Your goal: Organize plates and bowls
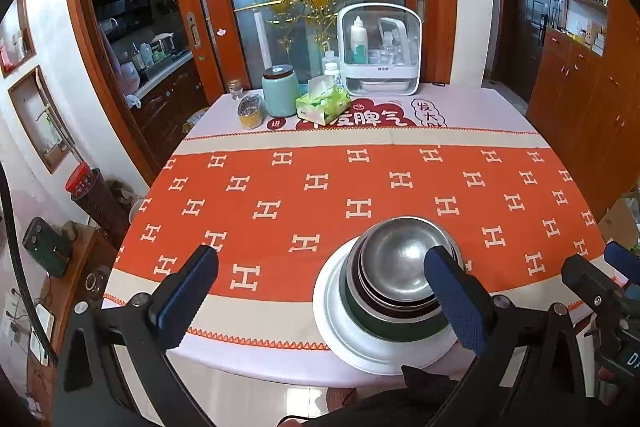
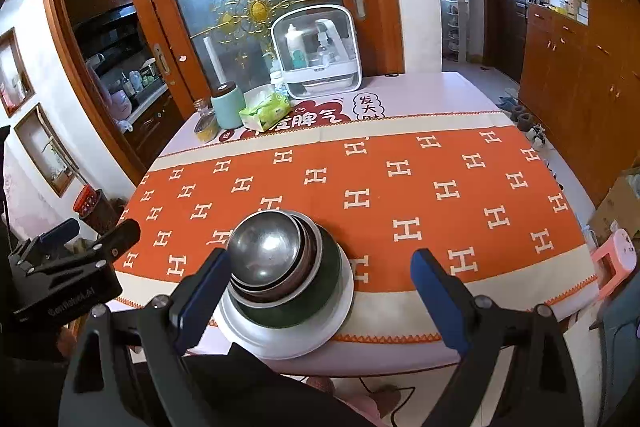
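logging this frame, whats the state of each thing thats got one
left gripper: open, empty
right gripper: open, empty
steel bowl: upright, empty, top of the nest
green bowl: upright, under the nested bowls, on the plate
white plate: flat on the cloth at the near edge, bottom of the stack
teal jar: upright, lid on
tissue pack: open, tissue sticking out

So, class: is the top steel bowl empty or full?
Empty: the steel bowl shows a bare, shiny inside, nested in the stack on the white plate.
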A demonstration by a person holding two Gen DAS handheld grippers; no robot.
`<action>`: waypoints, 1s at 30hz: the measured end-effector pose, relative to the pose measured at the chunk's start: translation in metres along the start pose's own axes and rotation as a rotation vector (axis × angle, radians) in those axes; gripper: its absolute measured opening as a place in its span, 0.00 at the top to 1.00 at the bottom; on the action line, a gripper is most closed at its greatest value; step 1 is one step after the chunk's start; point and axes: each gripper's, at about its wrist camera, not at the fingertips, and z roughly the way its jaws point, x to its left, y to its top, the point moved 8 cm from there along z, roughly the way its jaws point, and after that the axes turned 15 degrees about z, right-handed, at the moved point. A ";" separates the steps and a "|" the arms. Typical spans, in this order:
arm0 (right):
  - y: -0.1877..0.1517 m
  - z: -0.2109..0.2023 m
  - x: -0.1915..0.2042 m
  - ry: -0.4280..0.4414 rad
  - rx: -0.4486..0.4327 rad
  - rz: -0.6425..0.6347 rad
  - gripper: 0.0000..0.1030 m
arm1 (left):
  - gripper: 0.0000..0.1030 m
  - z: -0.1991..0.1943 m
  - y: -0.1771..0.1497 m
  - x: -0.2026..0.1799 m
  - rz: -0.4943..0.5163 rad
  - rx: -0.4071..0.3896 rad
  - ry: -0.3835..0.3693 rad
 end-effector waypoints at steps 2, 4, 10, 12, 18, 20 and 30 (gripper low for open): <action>0.000 0.001 0.001 -0.009 -0.001 -0.001 0.07 | 0.01 0.002 0.000 0.001 -0.001 0.004 -0.003; -0.001 0.003 0.002 -0.017 0.003 0.001 0.07 | 0.01 0.005 -0.001 0.001 0.003 0.006 -0.007; -0.002 0.005 0.002 -0.033 0.013 0.014 0.07 | 0.01 0.009 -0.003 0.001 0.003 0.016 -0.022; -0.003 0.005 0.003 -0.038 0.019 0.008 0.07 | 0.01 0.010 -0.004 0.000 0.004 0.021 -0.032; -0.005 0.007 0.004 -0.049 0.032 0.006 0.07 | 0.01 0.014 -0.008 0.000 0.000 0.033 -0.046; -0.006 0.007 0.005 -0.051 0.037 0.002 0.07 | 0.01 0.015 -0.009 0.000 -0.002 0.037 -0.051; -0.009 0.007 0.004 -0.058 0.043 0.013 0.07 | 0.01 0.017 -0.011 -0.002 0.008 0.049 -0.070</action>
